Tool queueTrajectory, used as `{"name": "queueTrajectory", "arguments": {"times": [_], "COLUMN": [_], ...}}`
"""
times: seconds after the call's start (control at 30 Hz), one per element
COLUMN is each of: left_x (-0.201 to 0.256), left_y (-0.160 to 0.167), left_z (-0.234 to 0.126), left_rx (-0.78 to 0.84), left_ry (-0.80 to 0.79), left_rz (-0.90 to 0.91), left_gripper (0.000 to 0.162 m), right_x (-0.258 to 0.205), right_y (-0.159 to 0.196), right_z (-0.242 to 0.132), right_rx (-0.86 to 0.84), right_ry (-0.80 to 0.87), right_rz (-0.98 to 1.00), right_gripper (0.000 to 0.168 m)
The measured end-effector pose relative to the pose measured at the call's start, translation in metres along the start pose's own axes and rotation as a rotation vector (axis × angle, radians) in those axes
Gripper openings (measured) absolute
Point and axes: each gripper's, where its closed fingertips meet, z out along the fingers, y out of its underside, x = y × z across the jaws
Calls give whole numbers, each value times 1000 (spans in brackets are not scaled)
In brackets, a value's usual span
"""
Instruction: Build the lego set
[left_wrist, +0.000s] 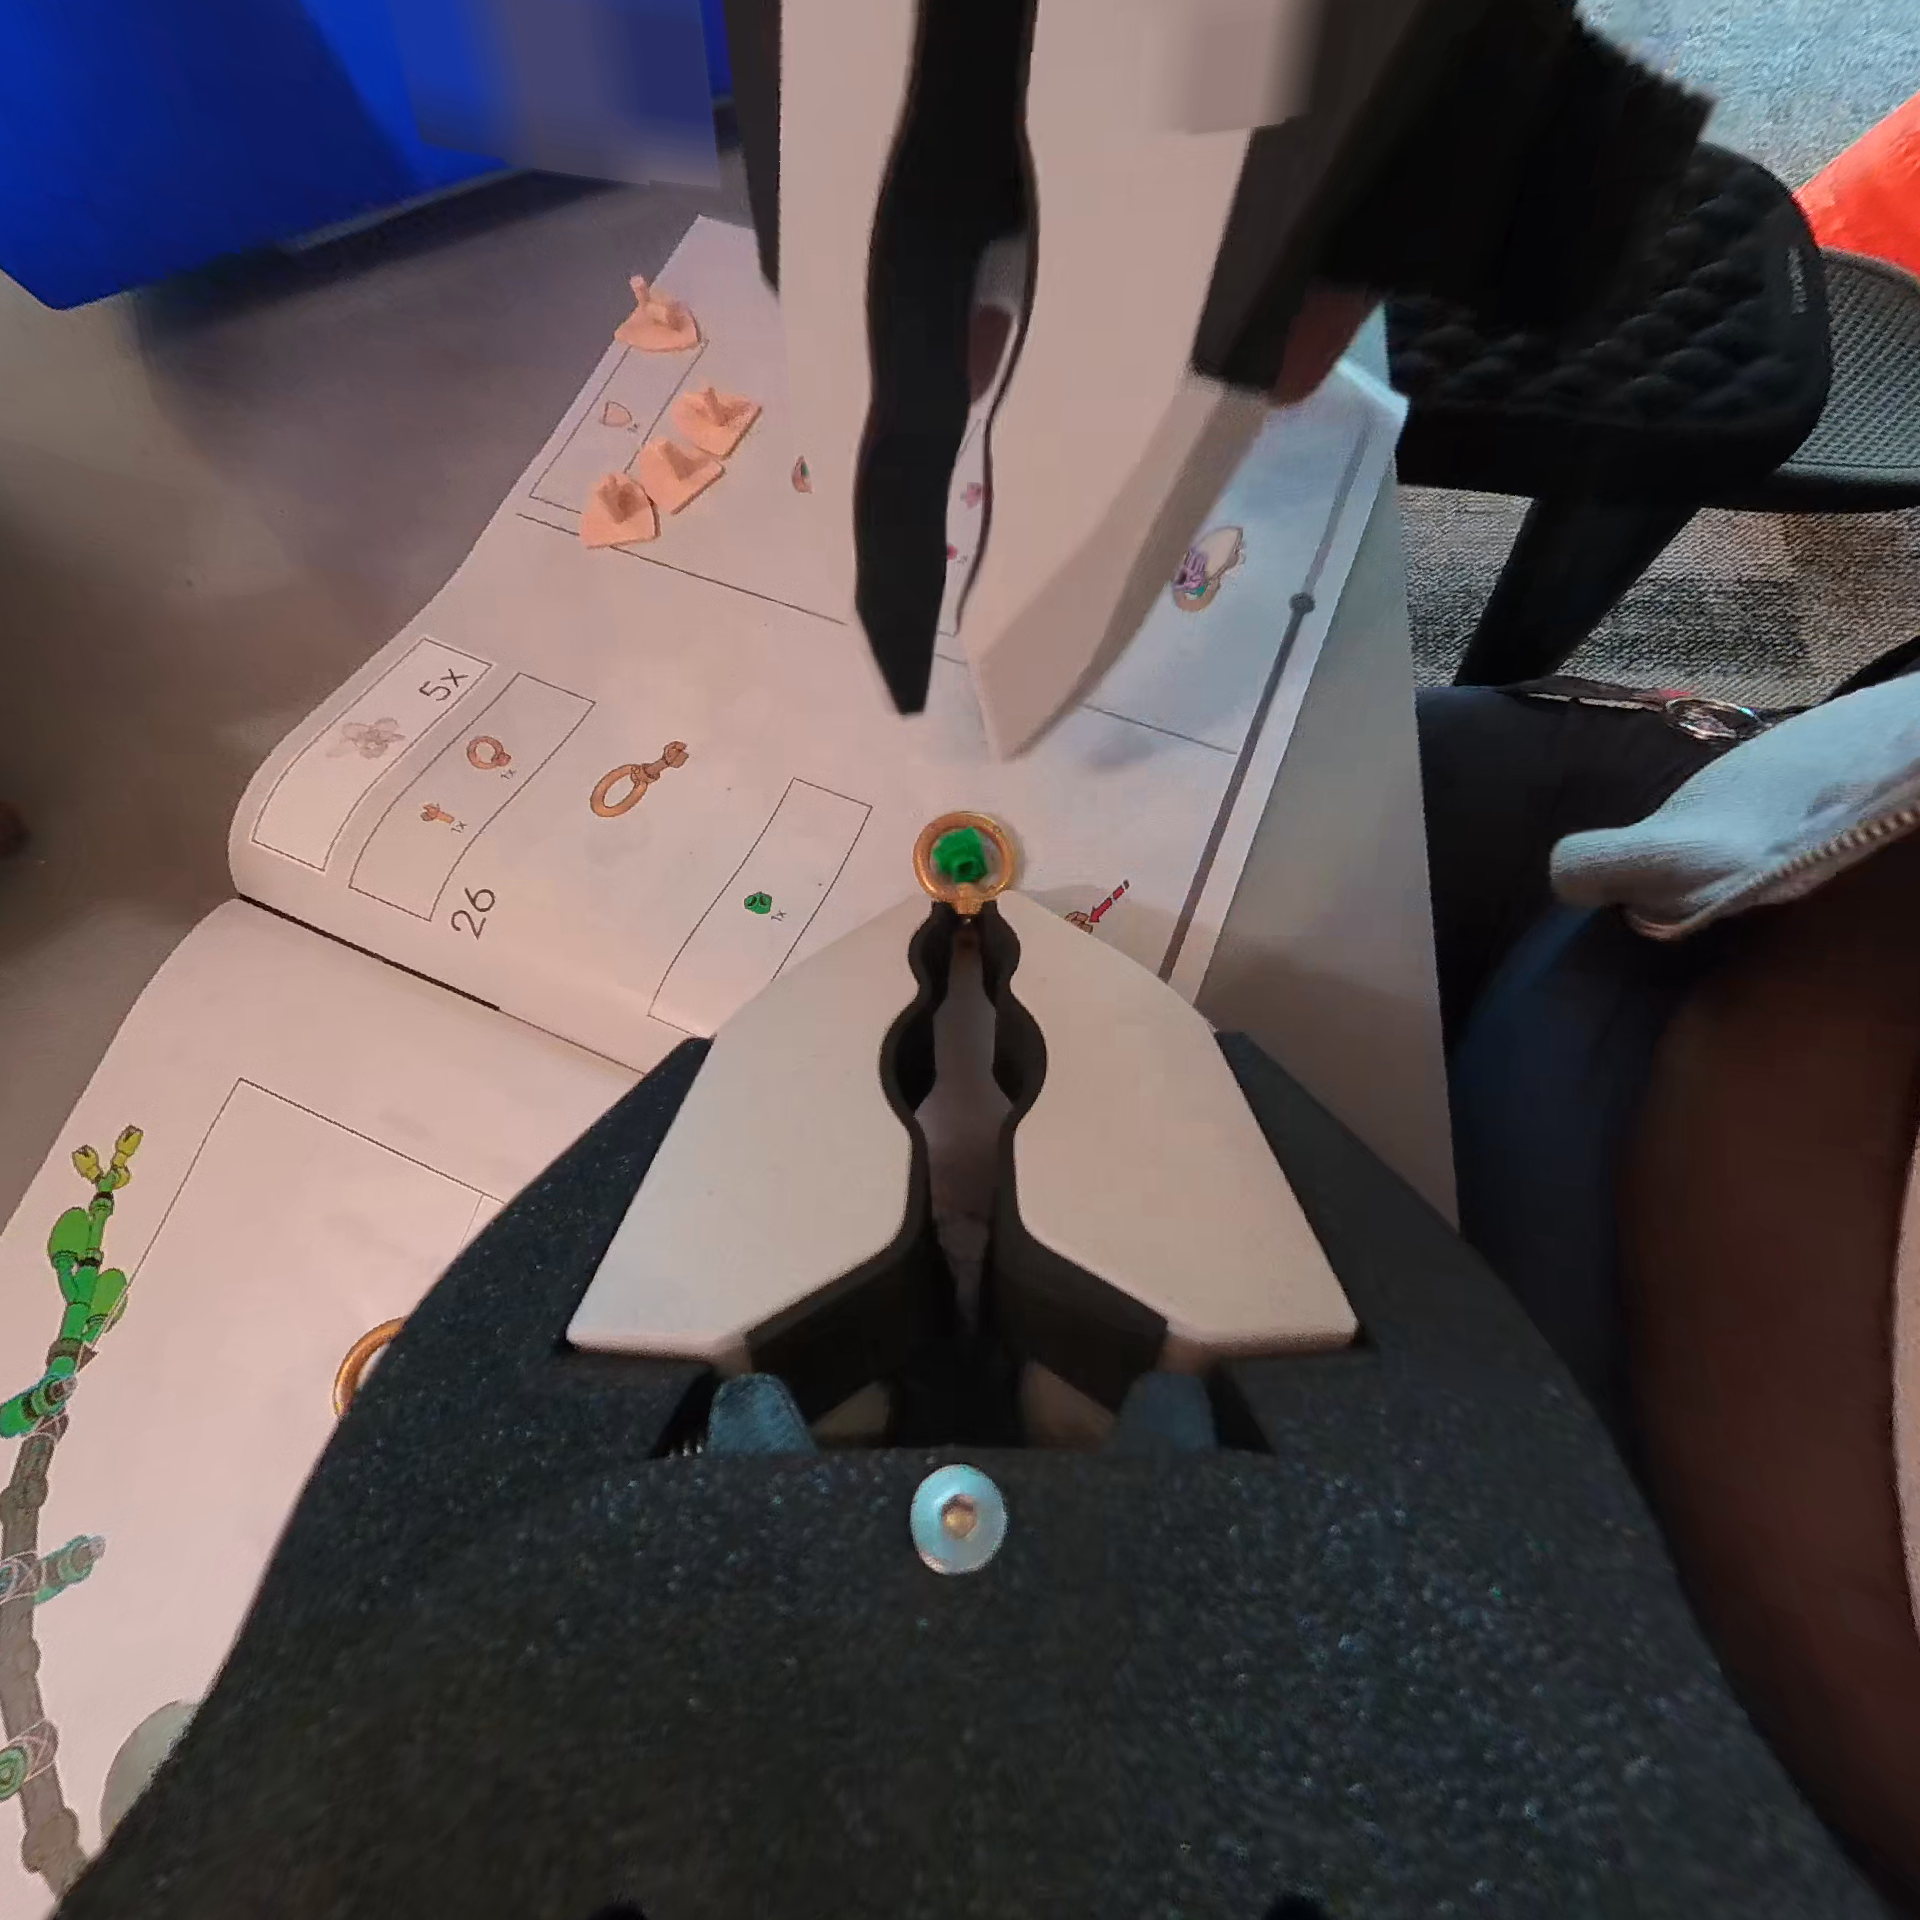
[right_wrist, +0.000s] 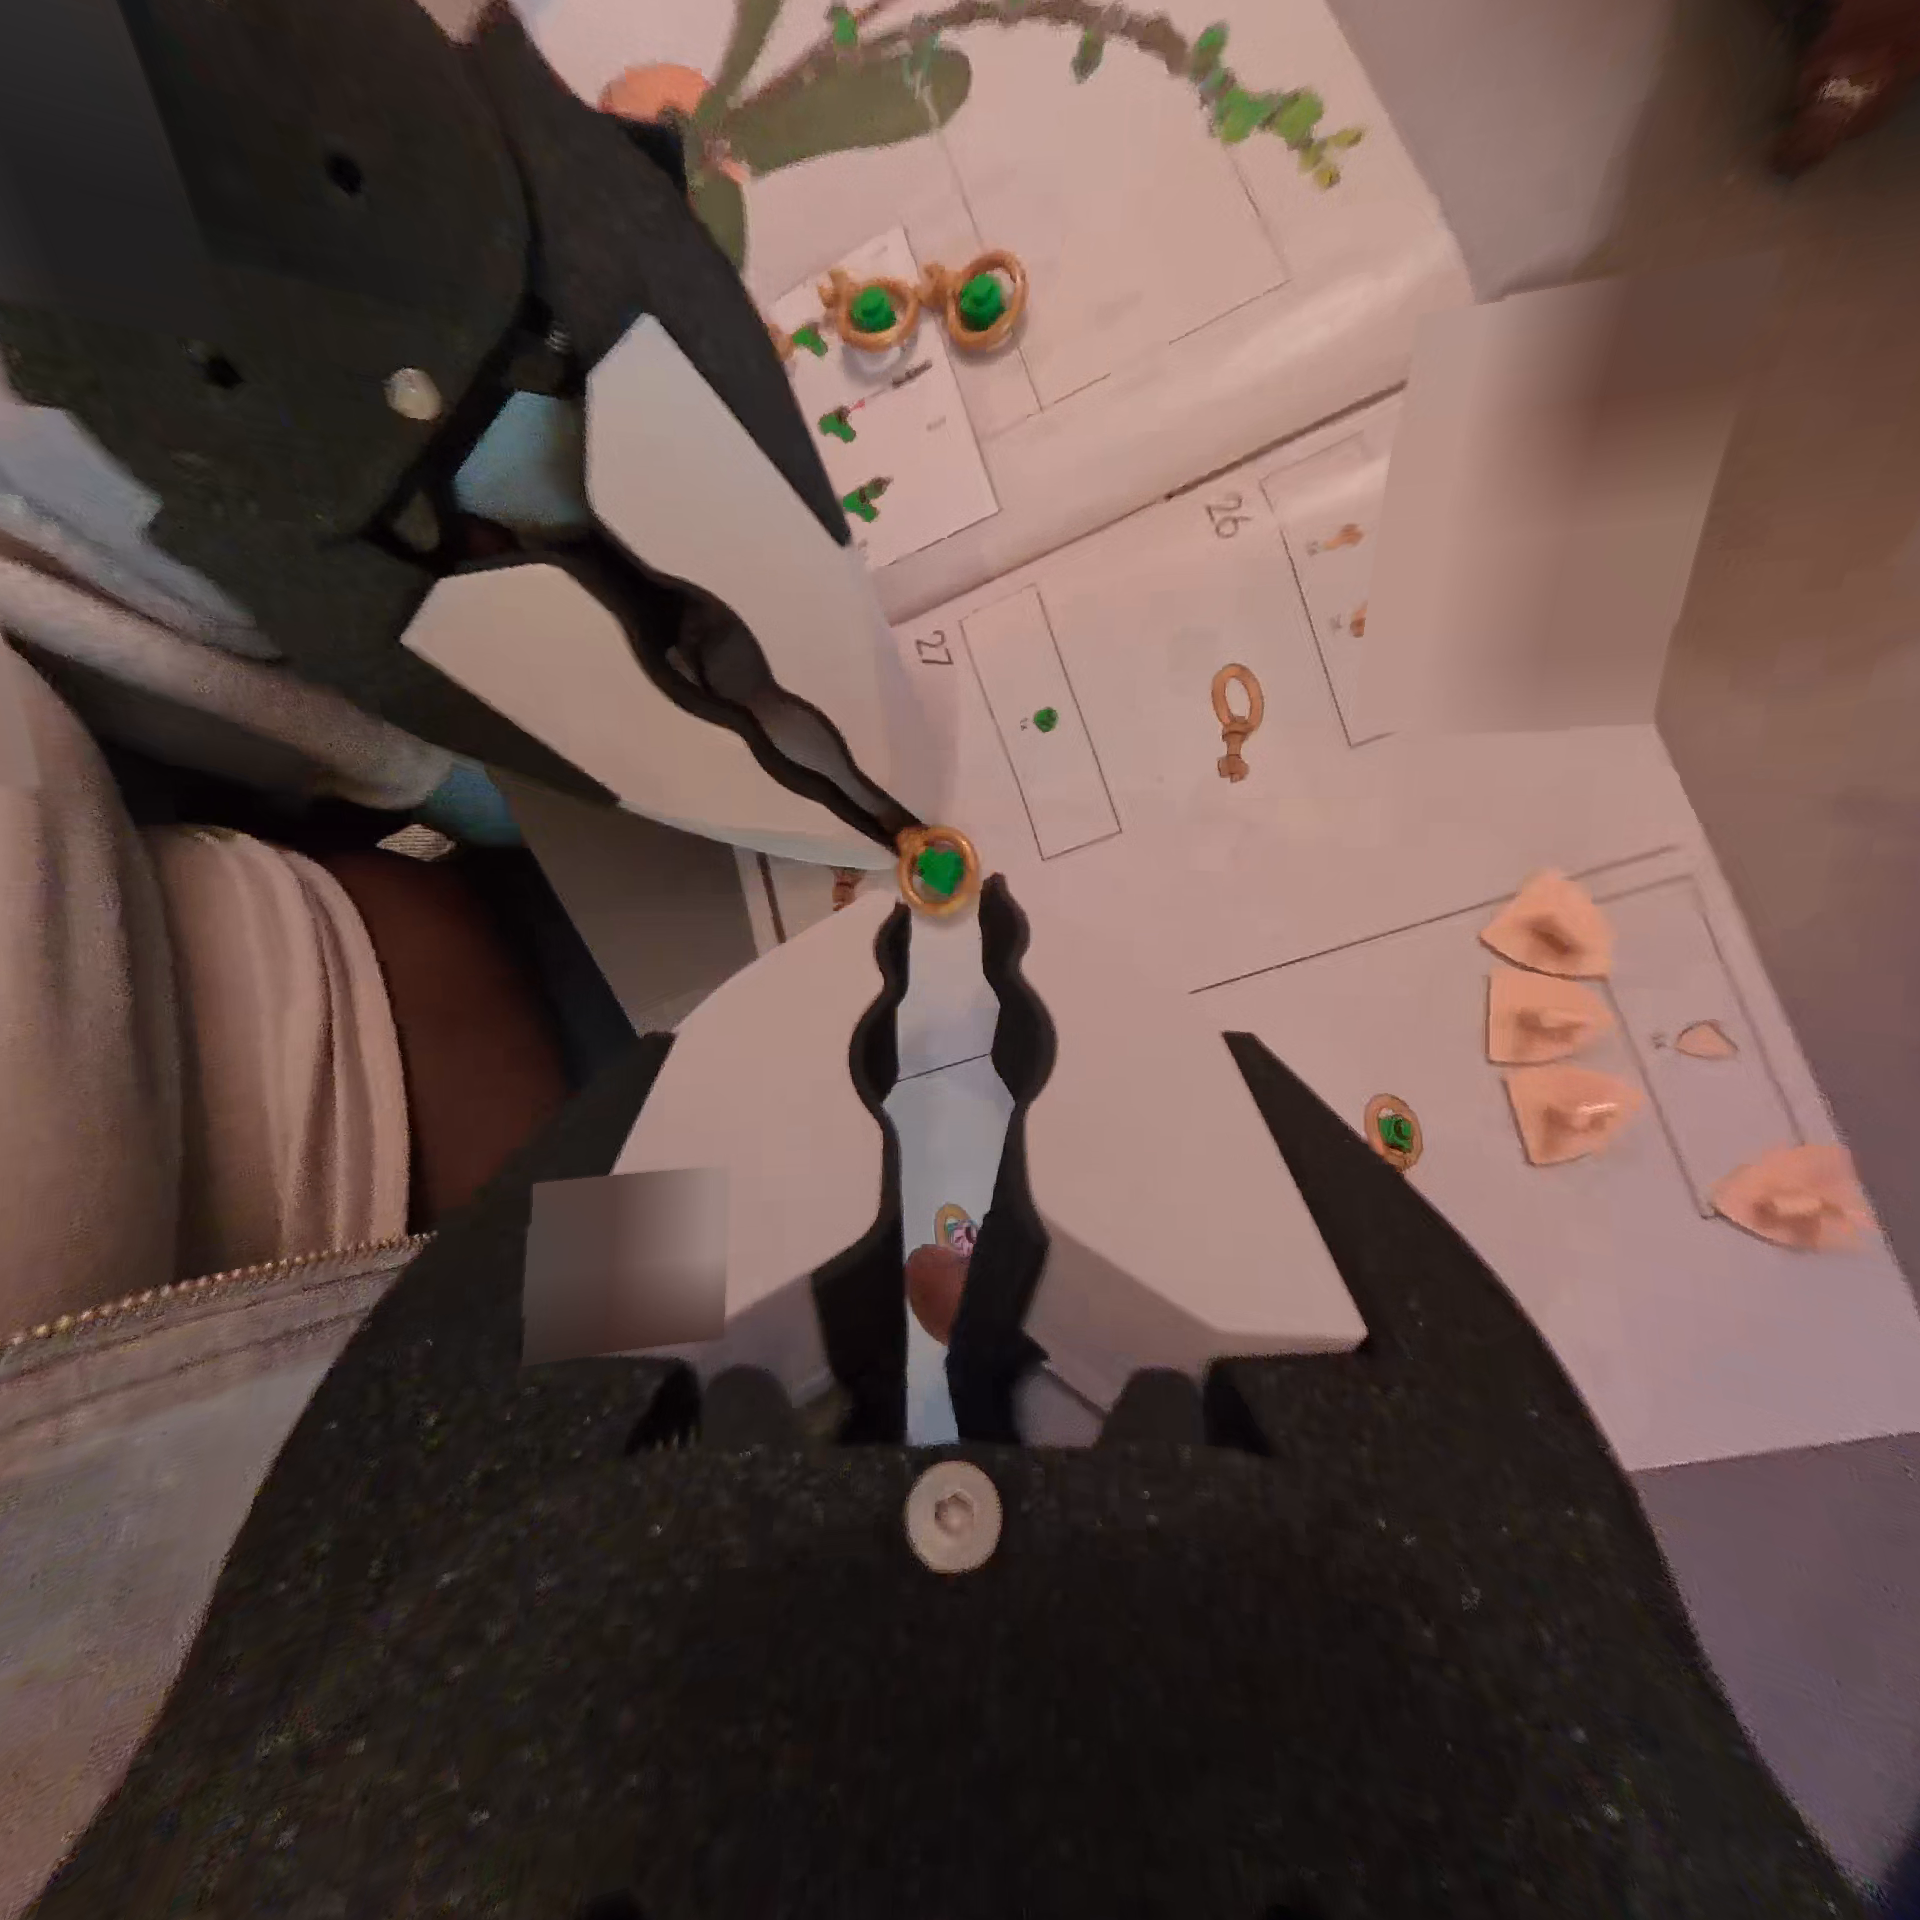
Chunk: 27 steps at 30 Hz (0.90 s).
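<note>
The gold ring (left_wrist: 966, 854) with one small green piece (left_wrist: 957, 854) in its middle is held in the air above the open instruction booklet (left_wrist: 644, 748). The left gripper (left_wrist: 966, 912) pinches the short stem of the ring between its two fingertips, so its jaws are almost together and closed on the ring. In the right wrist view the same ring (right_wrist: 937, 871) shows at the tip of the left gripper (right_wrist: 900, 837), which comes in from the upper left.

The right gripper (right_wrist: 945, 896) is just beside the ring, on its other side. Its jaws stand narrowly apart and hold nothing; the page shows through the gap between them. In the left wrist view this right gripper (left_wrist: 951, 717) hangs above the ring, blurred, with its tips pointing down.

On the booklet lie four pale pink petal pieces (right_wrist: 1548, 920), three in a close column and one a little apart at the page edge. The left wrist view also shows four of them (left_wrist: 681, 473). Two more finished gold rings with green centres (right_wrist: 977, 301) lie side by side on the far page. One more ring with a green middle (right_wrist: 1394, 1130) shows on the page near the right gripper; I cannot tell whether it is real or printed.

A person's grey sleeve (left_wrist: 1745, 821) is at the right edge.
</note>
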Motion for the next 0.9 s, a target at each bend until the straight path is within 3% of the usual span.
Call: {"name": "queueTrajectory", "arguments": {"times": [0.4,0.73,0.9], "left_x": [0,0,0], "left_y": [0,1,1], "left_z": [0,-1,-1], "left_rx": [-2,-4,-4], "left_ry": [9,21,21], "left_rz": [-16,-41,-39], "left_gripper": [7,7,7], "right_x": [0,-16,-4], "right_y": [-1,13,-7], "right_z": [18,30,18], "right_rx": [-13,-61,84], "right_ry": [89,12,70], "right_rz": [-469,-489,-389], "right_gripper": [3,2,3]}}
